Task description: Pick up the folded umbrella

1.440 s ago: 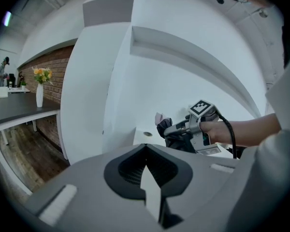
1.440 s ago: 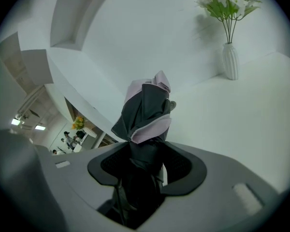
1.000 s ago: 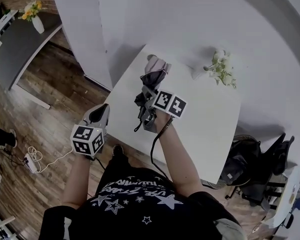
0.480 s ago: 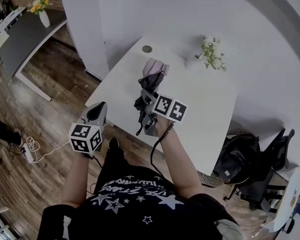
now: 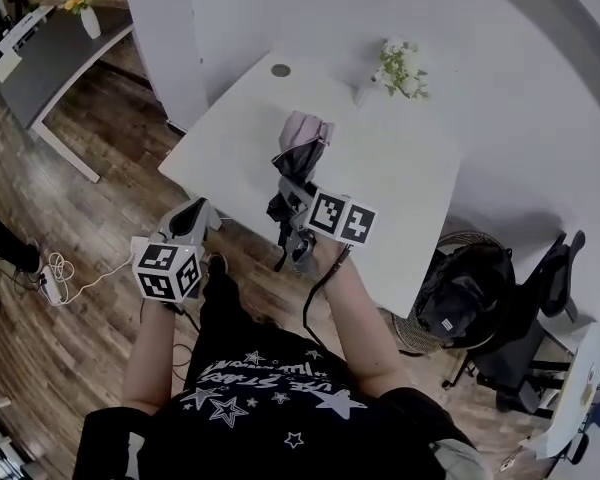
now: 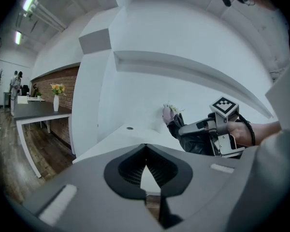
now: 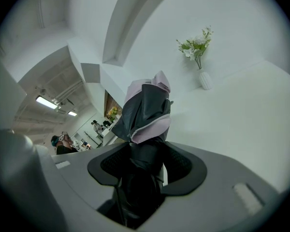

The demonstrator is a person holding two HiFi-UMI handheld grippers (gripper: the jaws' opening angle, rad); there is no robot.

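Note:
The folded umbrella (image 5: 302,148), dark grey with a pale pink tip, is held in the air over the near edge of the white table (image 5: 410,198). My right gripper (image 5: 292,196) is shut on its lower part, and a strap hangs below the jaws. In the right gripper view the umbrella (image 7: 147,110) rises from between the pads of the right gripper (image 7: 146,164). My left gripper (image 5: 194,220) hangs over the wood floor left of the table, shut and empty. The left gripper view shows its jaws (image 6: 145,167) meeting, with the umbrella (image 6: 182,129) off to the right.
A small white vase of flowers (image 5: 393,66) and a round cable hole (image 5: 280,70) are at the table's far side. A black chair with a bag (image 5: 460,298) stands at the right. A white column (image 5: 165,48), a grey desk (image 5: 50,53) and a floor power strip (image 5: 42,286) lie to the left.
Both grippers and the person have drawn back from the table, which now lies farther up the head view. The umbrella has stayed in the right gripper, and the left gripper has stayed shut.

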